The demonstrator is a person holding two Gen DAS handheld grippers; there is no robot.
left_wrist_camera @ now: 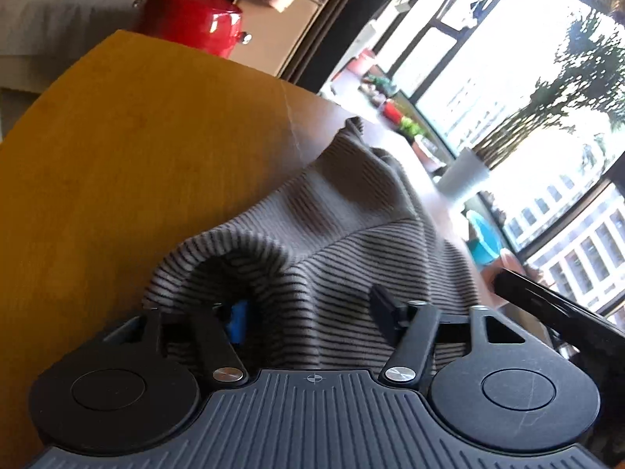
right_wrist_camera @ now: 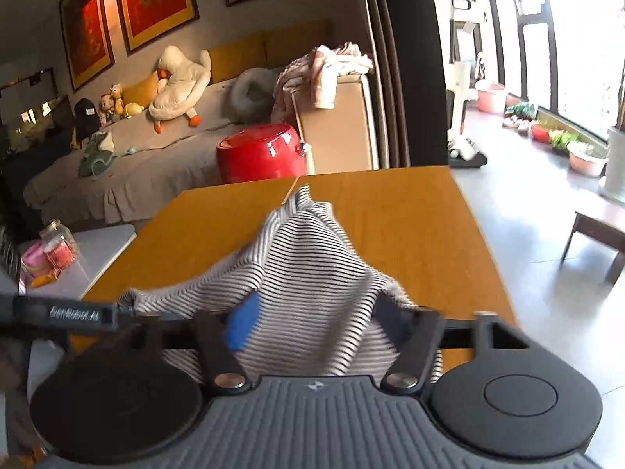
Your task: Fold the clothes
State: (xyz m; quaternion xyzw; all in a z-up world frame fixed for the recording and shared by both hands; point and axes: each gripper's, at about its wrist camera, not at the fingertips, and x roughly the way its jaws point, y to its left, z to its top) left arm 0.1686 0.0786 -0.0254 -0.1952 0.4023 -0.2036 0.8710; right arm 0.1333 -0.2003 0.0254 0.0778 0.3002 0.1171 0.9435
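Note:
A grey-and-black striped garment [left_wrist_camera: 351,226] lies bunched on the yellow-brown wooden table [left_wrist_camera: 117,156]. Its near part is heaped between and over the fingers of my left gripper [left_wrist_camera: 312,312], which stand wide apart, open; a rolled edge arches over the blue-padded left finger [left_wrist_camera: 238,318]. In the right wrist view the same garment [right_wrist_camera: 308,265] stretches away across the table [right_wrist_camera: 410,226] and fills the gap of my right gripper [right_wrist_camera: 316,318], also open. The left gripper's black body [right_wrist_camera: 58,312] reaches in from the left, touching the cloth's edge. The fingertips are partly hidden by fabric.
A red round pot-like object [right_wrist_camera: 261,152] stands beyond the table's far edge, in front of a sofa [right_wrist_camera: 156,136] with plush toys. A white side table [right_wrist_camera: 97,246] with jars is at the left. Tiled floor, a dark stool [right_wrist_camera: 597,234] and windows are to the right.

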